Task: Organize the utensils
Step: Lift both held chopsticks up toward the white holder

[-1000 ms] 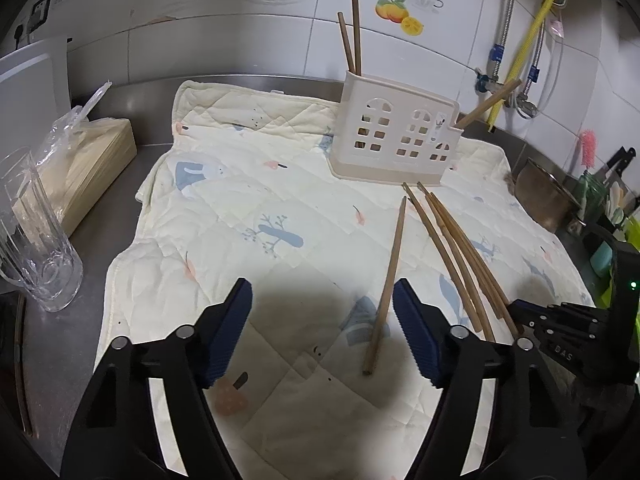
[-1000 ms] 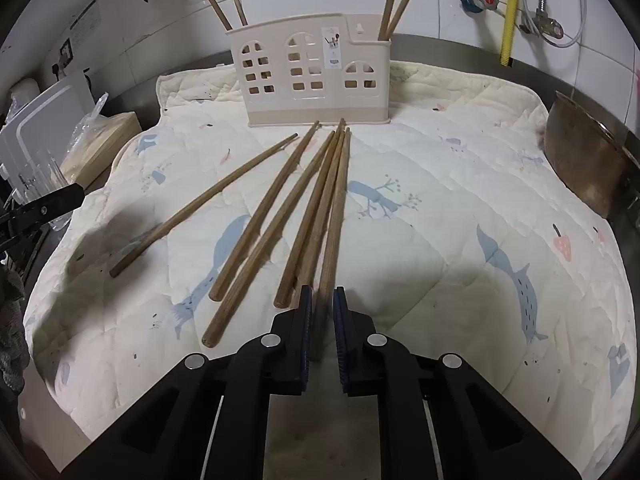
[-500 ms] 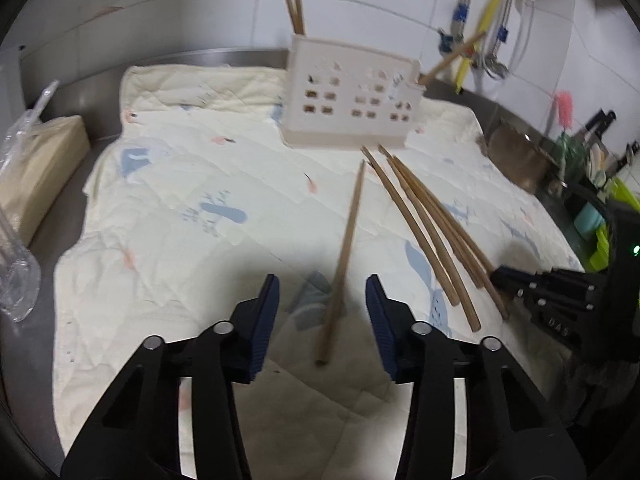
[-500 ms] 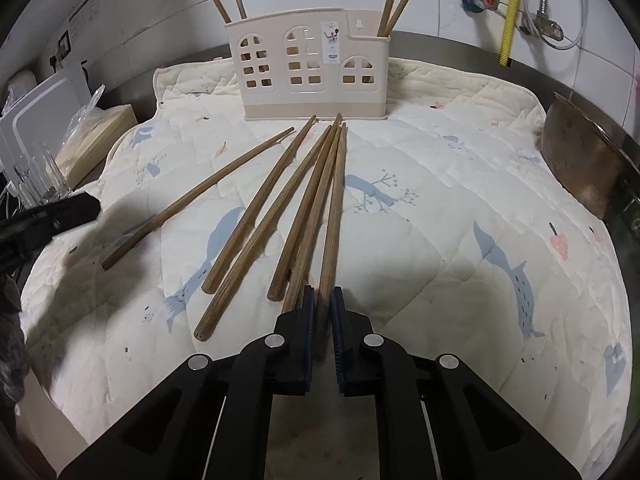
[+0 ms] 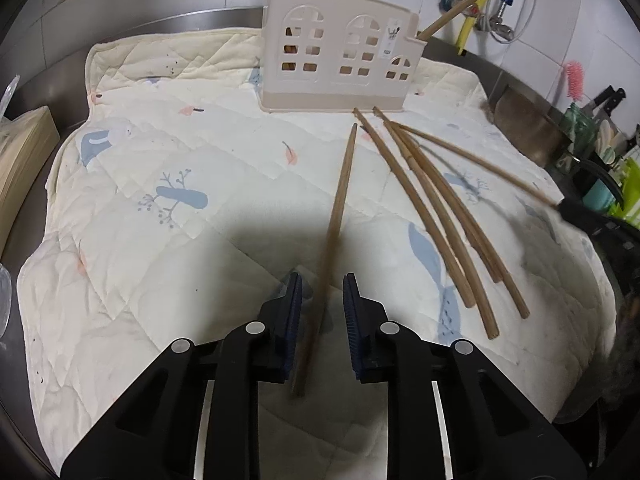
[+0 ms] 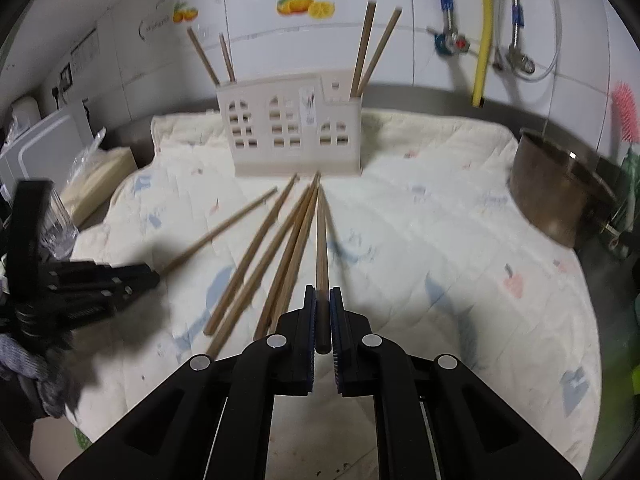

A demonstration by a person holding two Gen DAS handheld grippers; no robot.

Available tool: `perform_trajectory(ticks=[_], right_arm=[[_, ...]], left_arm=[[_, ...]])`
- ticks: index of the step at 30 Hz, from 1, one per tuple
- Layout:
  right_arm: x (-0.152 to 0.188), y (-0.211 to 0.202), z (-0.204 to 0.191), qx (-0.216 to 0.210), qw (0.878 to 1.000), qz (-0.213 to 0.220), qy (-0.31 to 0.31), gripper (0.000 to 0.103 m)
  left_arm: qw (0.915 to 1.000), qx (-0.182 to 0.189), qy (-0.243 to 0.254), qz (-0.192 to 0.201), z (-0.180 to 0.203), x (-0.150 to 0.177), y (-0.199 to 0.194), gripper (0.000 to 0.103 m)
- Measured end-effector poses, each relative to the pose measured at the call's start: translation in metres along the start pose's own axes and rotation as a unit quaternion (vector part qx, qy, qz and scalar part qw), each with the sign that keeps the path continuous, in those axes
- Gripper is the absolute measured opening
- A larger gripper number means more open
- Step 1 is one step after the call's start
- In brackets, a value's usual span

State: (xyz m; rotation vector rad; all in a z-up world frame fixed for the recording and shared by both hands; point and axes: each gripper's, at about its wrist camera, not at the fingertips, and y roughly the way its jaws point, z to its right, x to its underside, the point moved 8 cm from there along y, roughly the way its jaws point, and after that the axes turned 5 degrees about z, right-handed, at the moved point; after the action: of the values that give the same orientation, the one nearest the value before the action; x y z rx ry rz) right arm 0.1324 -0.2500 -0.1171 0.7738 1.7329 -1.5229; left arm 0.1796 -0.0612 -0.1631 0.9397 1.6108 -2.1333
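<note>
Right now the left gripper point(image 5: 319, 316) is closing around a lone chopstick point(image 5: 340, 204) that runs from the lower centre of the left wrist view up toward the holder point(image 5: 340, 52) at upper centre; the blue pads straddle the stick but do not yet press on it. The right gripper point(image 6: 321, 320) is clenched on another chopstick point(image 6: 321, 248), its far tip pointing at the holder in the upper middle of the right wrist view. I judge the main risk to be the left pads nudging the stick sideways on the soft quilted cloth point(image 5: 160, 160) instead of catching it, since it sits nearer the left-hand pad. The right stick, held near its end, could pivot or brush the loose chopsticks point(image 6: 264, 256) lying beside it. Only the right wrist view shows four sticks already standing in the holder and a metal pot point(image 6: 560, 188) at right; the left wrist view alone shows the gap at the left pads.
</note>
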Motion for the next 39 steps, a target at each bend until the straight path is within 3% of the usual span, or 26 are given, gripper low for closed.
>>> perform_trajectory(ticks=[4,6,14,25,39], right_arm=[[-0.018,-0.011,0.002,-0.001,1.0,0.023,-0.004,0.007],[-0.025,-0.014,0.003,-0.001,0.999,0.032,-0.008,0.007],[-0.056,-0.021,0.001,-0.006,0.998,0.057,-0.021,0.007],[-0.11,-0.015,0.004,-0.011,0.996,0.075,-0.052,0.007],[-0.209,-0.035,0.007,-0.049,0.991,0.103,-0.072,0.007]], left_arm=[[0.9999,-0.006,0.006,-0.006,0.0,0.002,0.005,0.016],[0.9999,-0.007,0.01,-0.007,0.002,0.002,0.005,0.009],[0.9996,-0.003,0.011,0.025,0.006,-0.014,-0.019,0.005],[0.995,0.021,0.02,0.096,0.012,-0.083,-0.071,0.005],[0.9899,0.03,0.065,0.122,0.028,-0.167,-0.089,0.005]])
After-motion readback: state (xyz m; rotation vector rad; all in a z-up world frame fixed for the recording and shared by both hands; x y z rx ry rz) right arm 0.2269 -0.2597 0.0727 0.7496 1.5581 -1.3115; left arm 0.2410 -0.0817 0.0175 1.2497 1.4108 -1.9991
